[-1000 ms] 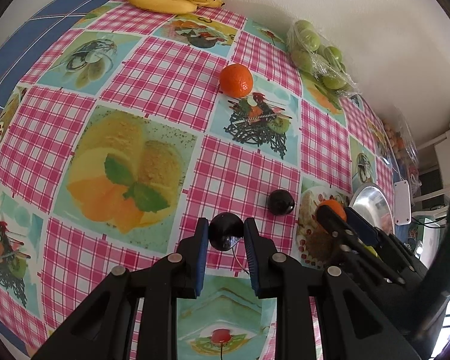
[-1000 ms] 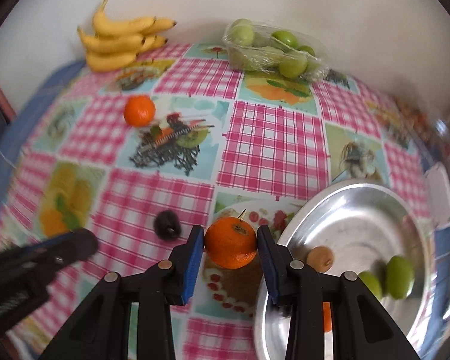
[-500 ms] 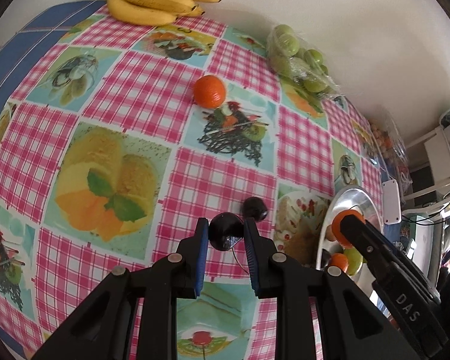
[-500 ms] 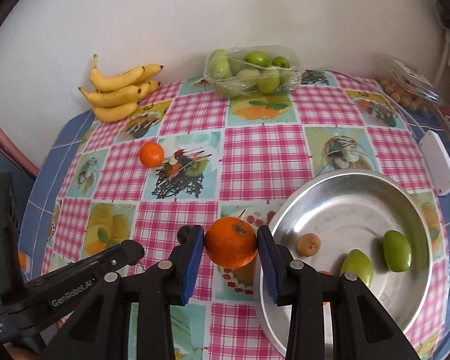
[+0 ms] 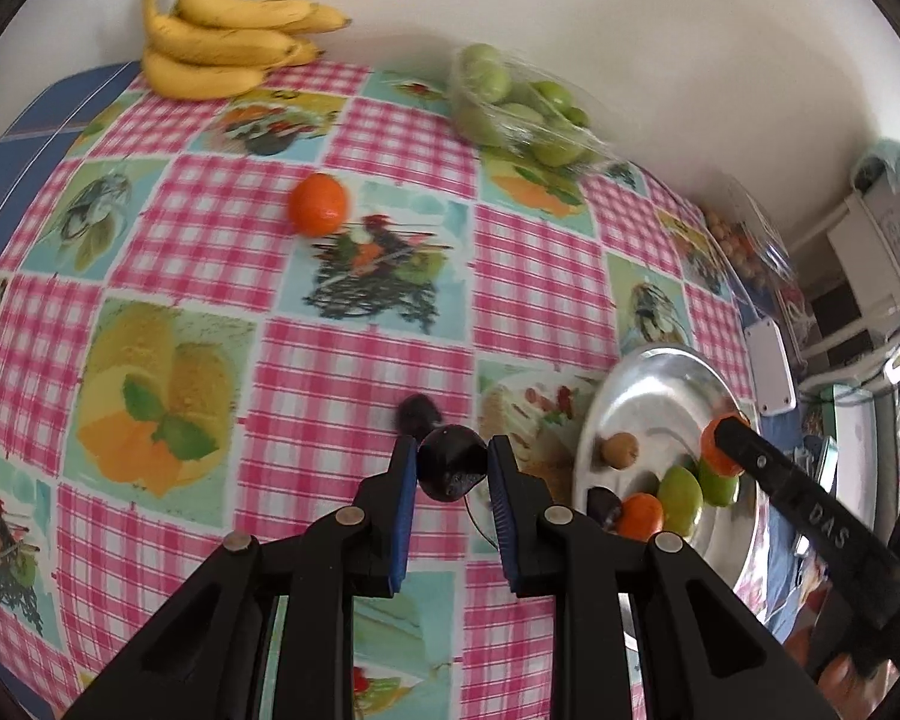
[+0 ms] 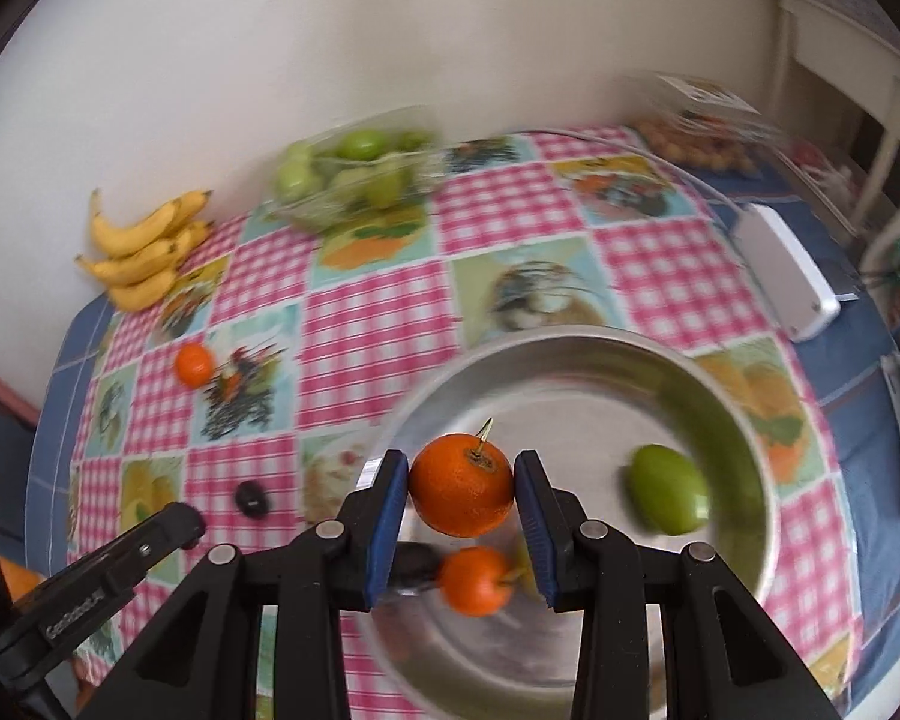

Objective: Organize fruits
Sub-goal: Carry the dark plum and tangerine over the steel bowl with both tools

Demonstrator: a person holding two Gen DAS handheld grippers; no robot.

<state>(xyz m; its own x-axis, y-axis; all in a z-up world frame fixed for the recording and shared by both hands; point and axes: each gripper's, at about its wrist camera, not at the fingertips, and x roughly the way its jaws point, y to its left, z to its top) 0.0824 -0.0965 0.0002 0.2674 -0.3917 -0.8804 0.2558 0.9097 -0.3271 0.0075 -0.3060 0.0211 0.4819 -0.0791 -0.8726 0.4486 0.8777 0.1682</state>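
My left gripper (image 5: 452, 468) is shut on a dark plum (image 5: 452, 471) and holds it above the checked tablecloth, left of the metal bowl (image 5: 660, 402). My right gripper (image 6: 461, 486) is shut on an orange (image 6: 461, 485) and holds it over the metal bowl (image 6: 570, 372). The bowl holds a green fruit (image 6: 668, 488), another orange (image 6: 473, 579), a dark plum (image 6: 414, 561) and, in the left wrist view, a small brown fruit (image 5: 620, 449). Another dark plum (image 5: 415, 413) and a loose orange (image 5: 318, 204) lie on the cloth.
A banana bunch (image 5: 222, 48) lies at the back left by the wall. A clear pack of green fruit (image 5: 522, 108) sits at the back. A white box (image 6: 789, 276) and a bag of small fruit (image 6: 696, 144) lie to the right of the bowl.
My right gripper has carried the orange from beside the bowl to over it. My left gripper has moved right with the plum, toward the bowl.
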